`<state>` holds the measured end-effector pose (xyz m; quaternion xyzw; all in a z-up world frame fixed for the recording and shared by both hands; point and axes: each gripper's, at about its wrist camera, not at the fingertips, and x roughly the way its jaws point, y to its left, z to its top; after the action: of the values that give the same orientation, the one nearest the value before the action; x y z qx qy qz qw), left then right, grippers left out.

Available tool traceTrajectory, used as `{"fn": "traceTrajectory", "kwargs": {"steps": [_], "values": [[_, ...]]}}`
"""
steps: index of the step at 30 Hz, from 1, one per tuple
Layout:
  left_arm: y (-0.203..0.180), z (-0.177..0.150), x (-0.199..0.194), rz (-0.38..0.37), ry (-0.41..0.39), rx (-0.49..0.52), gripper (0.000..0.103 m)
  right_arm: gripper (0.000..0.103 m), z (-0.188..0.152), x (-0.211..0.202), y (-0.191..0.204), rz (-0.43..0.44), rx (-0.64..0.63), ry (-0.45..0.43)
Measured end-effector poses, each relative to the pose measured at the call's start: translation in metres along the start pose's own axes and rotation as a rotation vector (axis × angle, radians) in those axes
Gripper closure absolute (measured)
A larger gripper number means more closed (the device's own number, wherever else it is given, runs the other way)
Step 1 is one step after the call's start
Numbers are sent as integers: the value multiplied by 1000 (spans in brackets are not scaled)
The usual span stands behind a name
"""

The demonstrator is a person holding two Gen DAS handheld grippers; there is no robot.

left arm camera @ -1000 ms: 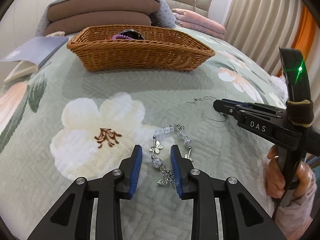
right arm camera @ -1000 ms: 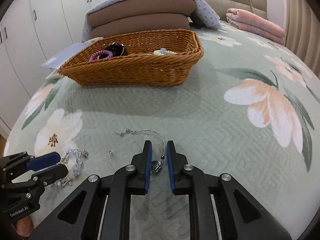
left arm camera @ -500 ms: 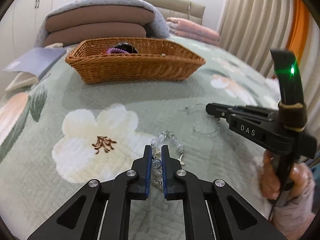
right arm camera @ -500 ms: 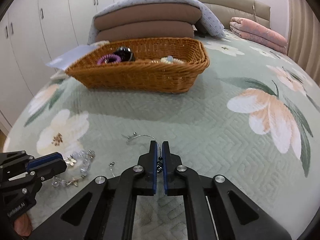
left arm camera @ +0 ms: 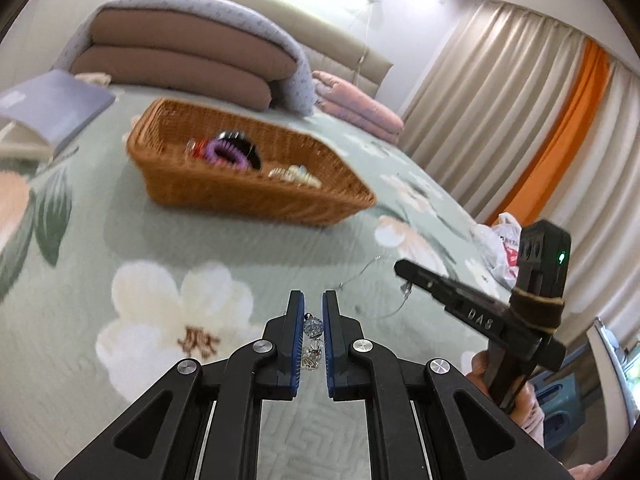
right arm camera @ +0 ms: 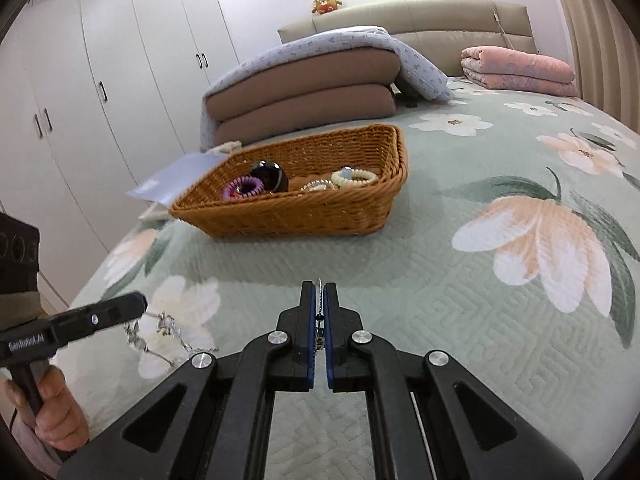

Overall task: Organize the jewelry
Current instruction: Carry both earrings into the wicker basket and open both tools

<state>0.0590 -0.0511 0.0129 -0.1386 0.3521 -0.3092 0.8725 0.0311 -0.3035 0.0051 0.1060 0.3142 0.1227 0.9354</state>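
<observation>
My left gripper is shut on a clear-bead bracelet with small silver charms, held off the bedspread. From the right wrist view, the left gripper shows at the left with the bracelet dangling from its tips. My right gripper is shut on a thin silver hoop earring. In the left wrist view, the right gripper has the earring wire hanging under it. A wicker basket stands further up the bed, holding a purple hair tie, a black round thing and pale bead pieces.
Stacked brown cushions under a lilac cover lie behind the basket, and a folded pink blanket beside them. A grey book lies left of the basket. A plastic bag sits at the bed's right edge. White wardrobes line the left wall.
Both grippers closed, the left on the bead bracelet and the right on the hoop earring. Both then rose off the bedspread with the jewelry and tipped upward.
</observation>
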Motion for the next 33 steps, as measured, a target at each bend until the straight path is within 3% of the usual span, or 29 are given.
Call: {"fn": "traceTrajectory", "kwargs": {"steps": [10, 18, 22, 26, 33], "values": [[-17, 47, -10, -30, -76, 76, 94, 98, 18, -24, 4, 50, 21, -67], [-32, 105, -12, -67, -169, 130, 94, 98, 87, -41, 24, 49, -42, -170], [-32, 138, 3, -77, -213, 136, 94, 98, 122, -14, 29, 9, -80, -200], [-16, 157, 48, -13, -229, 130, 94, 98, 136, 39, 25, -61, -91, -189], [33, 149, 111, 99, -137, 71, 94, 98, 122, 94, 0, -92, -63, -97]]}}
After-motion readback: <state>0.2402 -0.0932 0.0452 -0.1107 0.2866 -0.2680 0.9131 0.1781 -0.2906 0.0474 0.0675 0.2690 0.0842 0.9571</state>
